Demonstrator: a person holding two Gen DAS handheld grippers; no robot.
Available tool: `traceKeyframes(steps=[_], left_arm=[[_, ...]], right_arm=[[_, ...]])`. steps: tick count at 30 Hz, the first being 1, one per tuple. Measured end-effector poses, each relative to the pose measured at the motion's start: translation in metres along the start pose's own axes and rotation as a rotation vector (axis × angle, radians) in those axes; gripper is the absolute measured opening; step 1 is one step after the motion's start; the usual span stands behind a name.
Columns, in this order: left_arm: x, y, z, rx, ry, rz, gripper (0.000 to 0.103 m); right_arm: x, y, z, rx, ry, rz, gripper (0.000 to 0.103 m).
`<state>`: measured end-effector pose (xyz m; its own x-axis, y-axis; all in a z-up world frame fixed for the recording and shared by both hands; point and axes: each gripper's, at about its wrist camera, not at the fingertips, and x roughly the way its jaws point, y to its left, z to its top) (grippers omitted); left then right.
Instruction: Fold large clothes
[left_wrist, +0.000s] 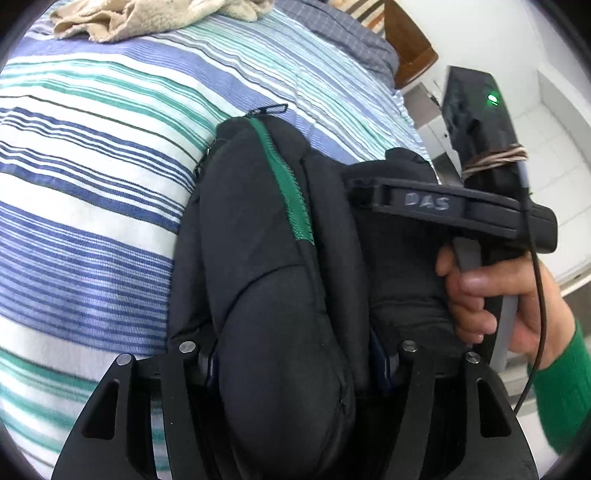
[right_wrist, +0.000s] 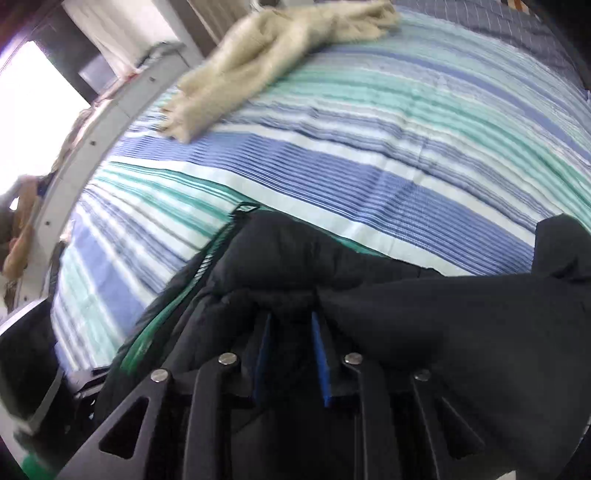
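Both grippers clamp black jacket (left_wrist: 280, 280) | striped bed (left_wrist: 92, 184) beneath

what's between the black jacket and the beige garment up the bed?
Only bare striped bedspread lies between the black jacket and the beige garment; nothing else lies on that stretch. Clearest in the right wrist view; the left wrist view agrees.

One black jacket (left_wrist: 273, 280), one beige towel (right_wrist: 273, 55) (crumpled), two claws.

The bed (left_wrist: 92, 155) is viewed steeply downward at close range from both wrists; the black jacket (left_wrist: 280, 295) is shared.
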<state>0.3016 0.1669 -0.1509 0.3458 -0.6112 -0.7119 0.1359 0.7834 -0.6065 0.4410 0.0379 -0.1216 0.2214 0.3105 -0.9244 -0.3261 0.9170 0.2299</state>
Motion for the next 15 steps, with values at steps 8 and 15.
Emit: traceKeyframes(steps=[8, 15], left_arm=[[0.0, -0.005, 0.005, 0.038, 0.031, 0.012, 0.065], [-0.022, -0.011, 0.024, 0.052, 0.14, 0.039, 0.076]], right_arm=[[-0.003, 0.011, -0.011, -0.07, -0.042, -0.1, 0.018], [-0.11, 0.04, -0.093, -0.136, -0.254, 0.041, 0.024]])
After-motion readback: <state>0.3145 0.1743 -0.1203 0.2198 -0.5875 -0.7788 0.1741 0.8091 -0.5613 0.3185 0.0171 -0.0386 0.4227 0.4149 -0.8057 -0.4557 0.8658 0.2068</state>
